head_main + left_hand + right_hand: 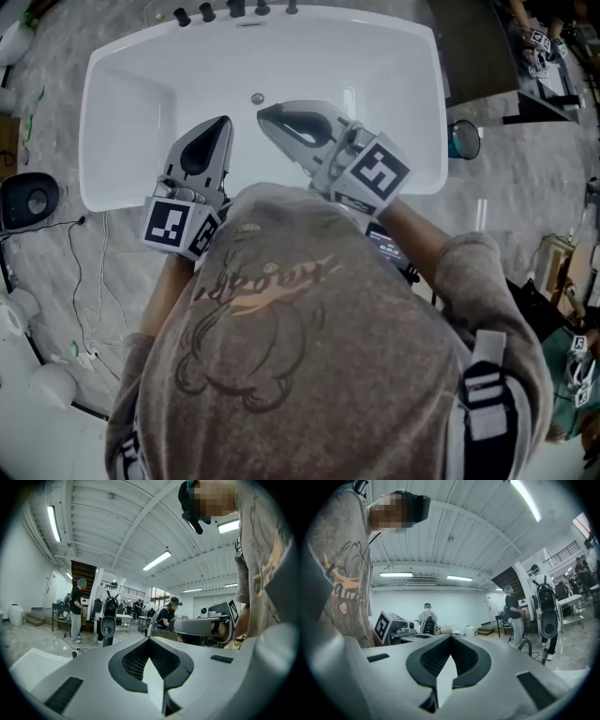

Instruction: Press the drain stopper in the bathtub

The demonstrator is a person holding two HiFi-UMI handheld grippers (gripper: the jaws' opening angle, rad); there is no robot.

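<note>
The drain stopper (257, 97) is a small round metal disc on the white floor of the bathtub (122, 103), near the far wall below the taps (234, 10). The smooth floor around it is wide and open up to the rim. The right gripper (268, 116) shows just beside the stopper, its jaws pressed together on nothing. The left gripper (222, 126), likewise closed and empty, is further left.

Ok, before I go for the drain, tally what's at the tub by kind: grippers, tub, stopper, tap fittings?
grippers: 2 (left gripper, right gripper, both shut, empty)
bathtub: 1
drain stopper: 1
dark tap fittings on the far rim: 5
Total: 9
</note>
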